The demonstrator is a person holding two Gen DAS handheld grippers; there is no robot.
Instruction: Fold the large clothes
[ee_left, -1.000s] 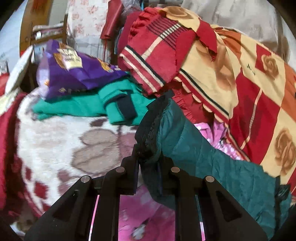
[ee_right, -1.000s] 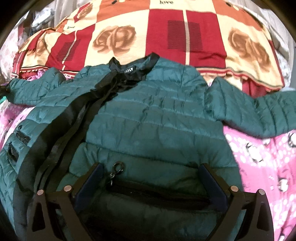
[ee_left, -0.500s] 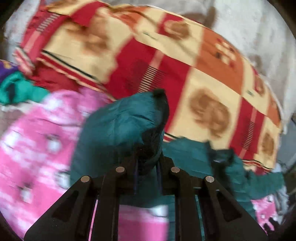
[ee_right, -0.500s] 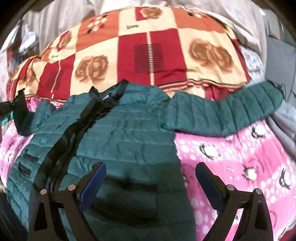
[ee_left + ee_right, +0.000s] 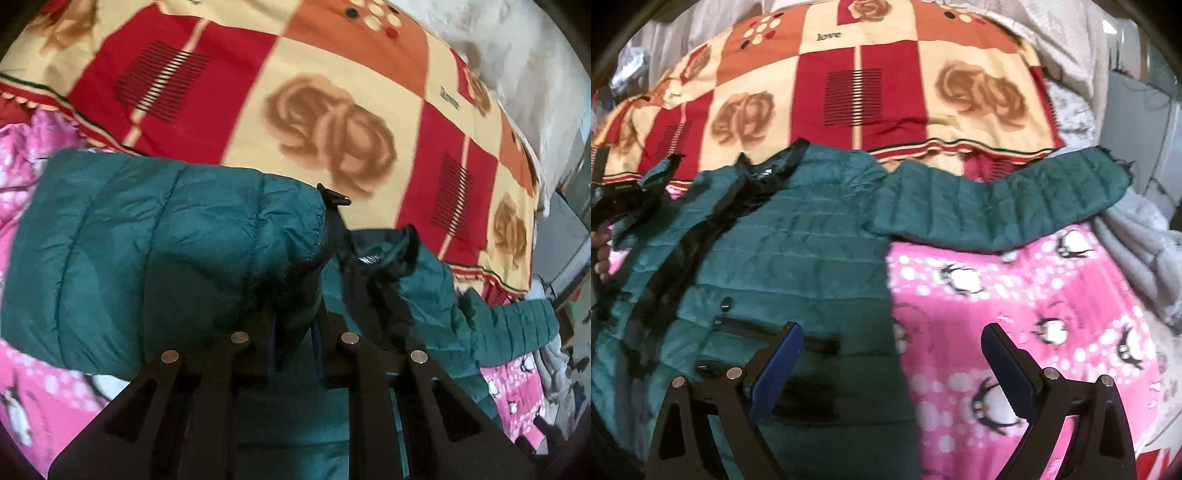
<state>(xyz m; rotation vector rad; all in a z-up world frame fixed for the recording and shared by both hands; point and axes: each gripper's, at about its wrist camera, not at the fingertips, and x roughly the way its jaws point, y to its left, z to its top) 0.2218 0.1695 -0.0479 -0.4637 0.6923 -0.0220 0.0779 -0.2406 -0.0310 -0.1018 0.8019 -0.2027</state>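
- Your left gripper [image 5: 295, 325] has its fingers clamped on the cuff end of the jacket's sleeve [image 5: 166, 240]. A second ago that sleeve lay stretched out toward the pile of clothes at the side; now you have swung it up and across, so it hangs in front of the camera with the collar [image 5: 384, 254] just beyond it.
- Your right gripper [image 5: 890, 365] has its fingers spread wide and grips nothing. It was down over the pocket a second ago; it has since backed off and drifted toward the jacket's side edge, one finger above the fabric, the other above the pink penguin blanket [image 5: 1034, 302].
- The green jacket [image 5: 783, 258] lies front up on the bed, body flat, zipper band running down from the collar.
- The other sleeve [image 5: 1004, 206] is stretched straight out over the pink blanket, its cuff near the grey bedding.
- Behind it sits the red and yellow rose blanket [image 5: 871, 85], touching the collar edge.
- This looks like the first sleeve fold in progress: lay the held sleeve across the chest, then the free hand is well placed to take the far sleeve.
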